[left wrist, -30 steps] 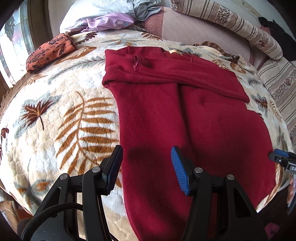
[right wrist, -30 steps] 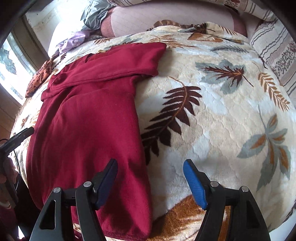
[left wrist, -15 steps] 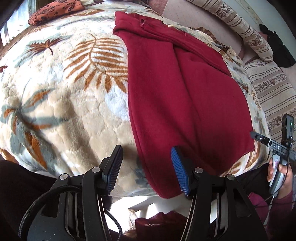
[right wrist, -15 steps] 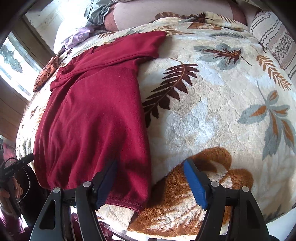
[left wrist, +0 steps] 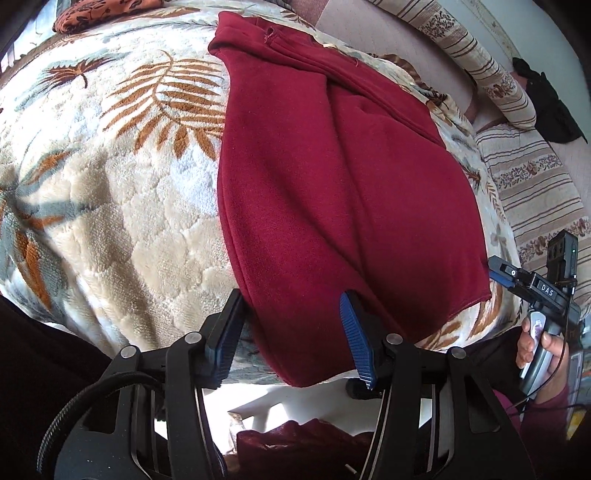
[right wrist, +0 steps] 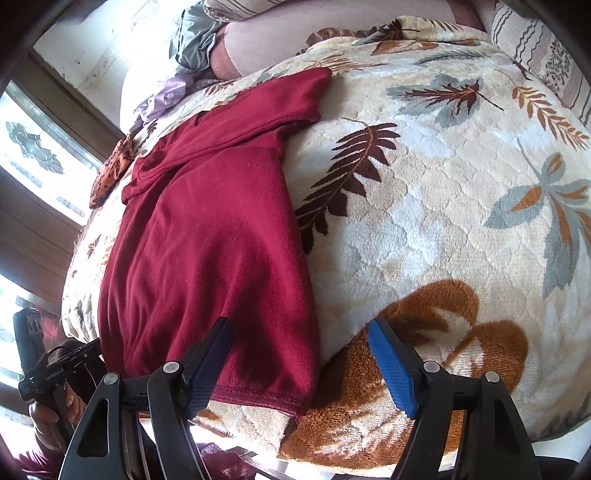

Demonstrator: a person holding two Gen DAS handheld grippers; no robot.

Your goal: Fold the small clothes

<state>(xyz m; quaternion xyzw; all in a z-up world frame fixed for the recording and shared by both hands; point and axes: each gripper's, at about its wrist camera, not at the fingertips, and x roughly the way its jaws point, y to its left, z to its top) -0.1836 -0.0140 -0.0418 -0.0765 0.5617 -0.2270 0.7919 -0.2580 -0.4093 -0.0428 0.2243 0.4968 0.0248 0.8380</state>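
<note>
A dark red garment [left wrist: 332, 192] lies flat on a leaf-patterned blanket [left wrist: 122, 206], with its sleeves folded across the far end. Its near hem hangs over the bed's front edge. My left gripper [left wrist: 291, 332] is open, and the hem's left corner sits between its fingers. In the right wrist view the same garment [right wrist: 207, 251] lies at the left. My right gripper [right wrist: 303, 365] is open, and the hem's right corner [right wrist: 299, 402] is between its fingers. Each gripper shows in the other's view, the right one [left wrist: 517, 277] and the left one [right wrist: 70, 354].
An orange patterned cloth [left wrist: 96, 14] and a purple cloth [right wrist: 162, 96] lie at the far end of the bed. Striped pillows [left wrist: 491, 66] line the headboard side. The blanket [right wrist: 461, 221] is bare to the right of the garment. More red fabric [left wrist: 295, 446] lies below the bed edge.
Both grippers drew back from over the garment's middle to its near hem at the bed edge. Both stayed open, and the garment has not moved.
</note>
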